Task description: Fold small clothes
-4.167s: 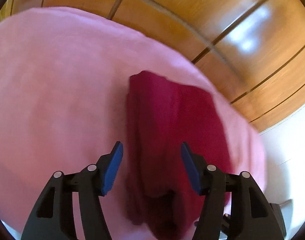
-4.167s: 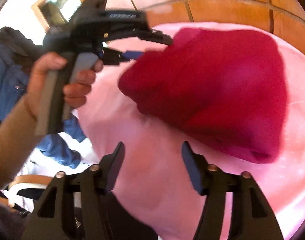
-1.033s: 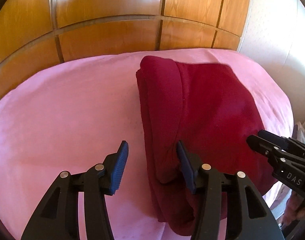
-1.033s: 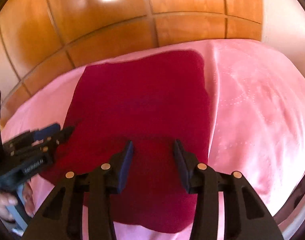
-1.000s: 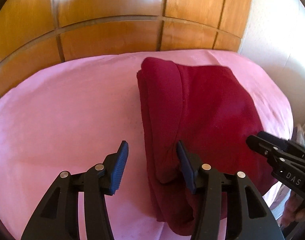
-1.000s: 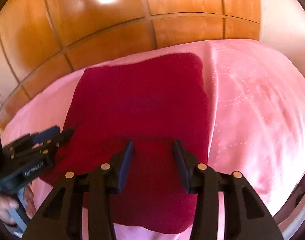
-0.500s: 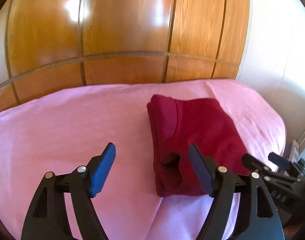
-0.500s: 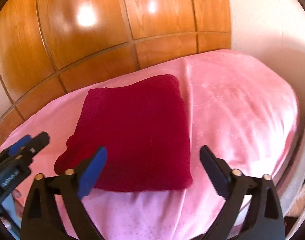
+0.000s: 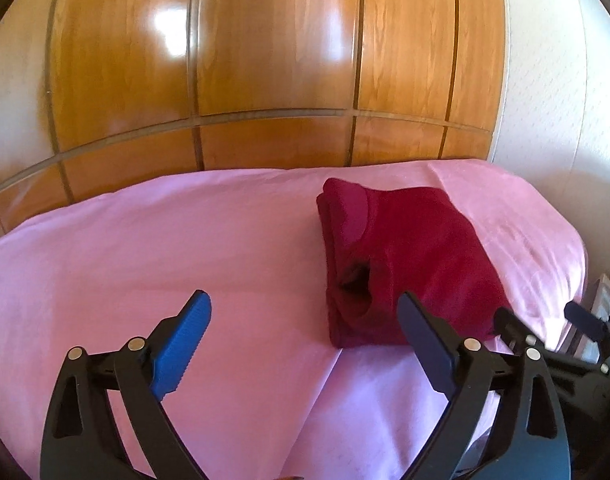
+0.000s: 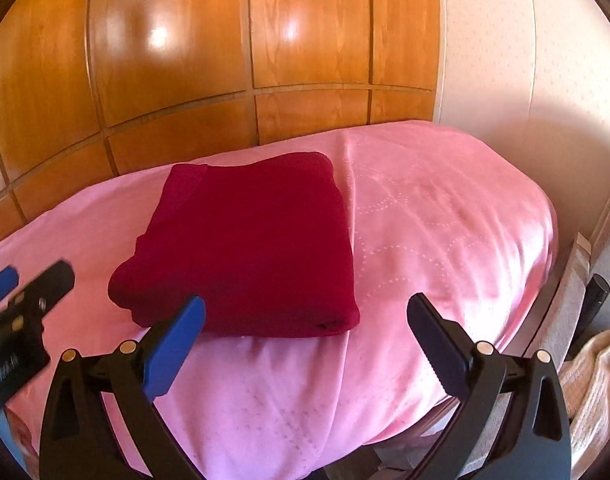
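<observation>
Lying folded on pink bed [image 10: 445,216]: red garment [image 10: 257,240]. Left gripper [image 9: 301,338] jaws opening, empty; right gripper [image 10: 305,336] wide, empty. Advisable: check edges squared.

A folded dark-red knit garment [image 10: 249,248] lies on a pink quilted bedspread [image 10: 445,216], toward its right half in the left wrist view. Behind the bedspread stands a glossy wooden panelled wardrobe front [image 9: 273,60]; a pale textured wall [image 10: 525,60] adjoins it on the right.
</observation>
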